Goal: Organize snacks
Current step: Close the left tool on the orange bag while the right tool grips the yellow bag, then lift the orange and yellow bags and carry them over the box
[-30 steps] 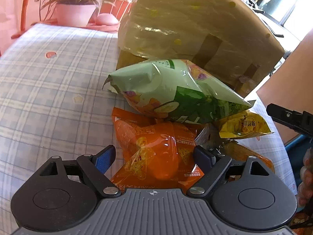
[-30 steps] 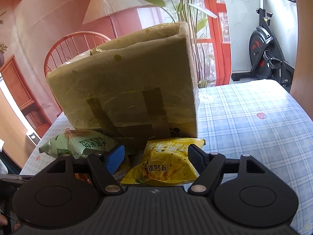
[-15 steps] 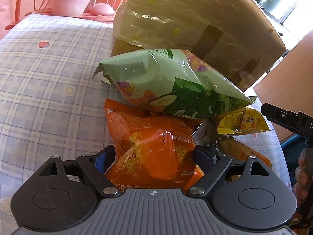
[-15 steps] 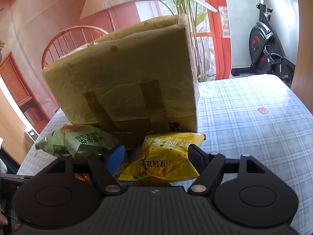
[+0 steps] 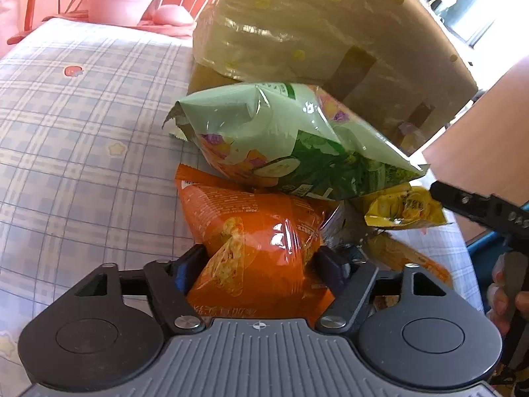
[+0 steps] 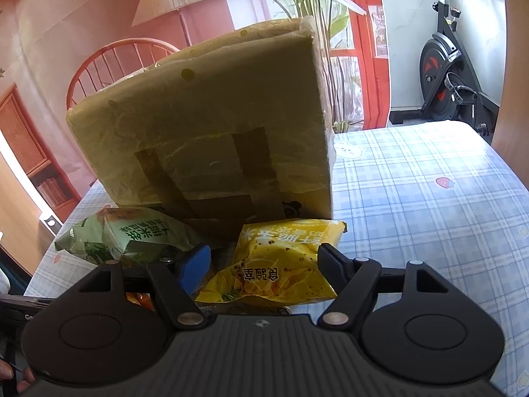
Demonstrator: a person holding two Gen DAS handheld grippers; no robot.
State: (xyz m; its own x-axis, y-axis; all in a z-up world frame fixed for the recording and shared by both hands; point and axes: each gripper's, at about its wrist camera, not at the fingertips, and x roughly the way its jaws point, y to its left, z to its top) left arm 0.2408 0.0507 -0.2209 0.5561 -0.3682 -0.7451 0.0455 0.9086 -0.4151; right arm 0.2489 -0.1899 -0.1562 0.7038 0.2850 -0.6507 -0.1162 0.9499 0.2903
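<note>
In the left wrist view my left gripper [image 5: 261,263] is shut on an orange snack bag [image 5: 254,241], its fingers pressing both sides. A green snack bag [image 5: 284,142] lies on top of it, leaning against a tall tan box [image 5: 317,29]. A yellow snack bag [image 5: 403,206] lies to the right. In the right wrist view my right gripper [image 6: 264,264] is open, one finger on each side of the yellow bag [image 6: 281,264], not squeezing it. The green bag [image 6: 132,235] lies to its left, in front of the box [image 6: 211,139].
The table carries a blue checked cloth [image 5: 82,152]. A potted plant [image 5: 119,3] stands at its far edge. A wooden chair [image 6: 112,66], a lamp and an exercise bike [image 6: 453,66] stand beyond the table. The right gripper's body shows in the left view [image 5: 479,205].
My left gripper has moved forward and closed on the orange bag. My right gripper has moved slightly closer over the yellow bag and stays open.
</note>
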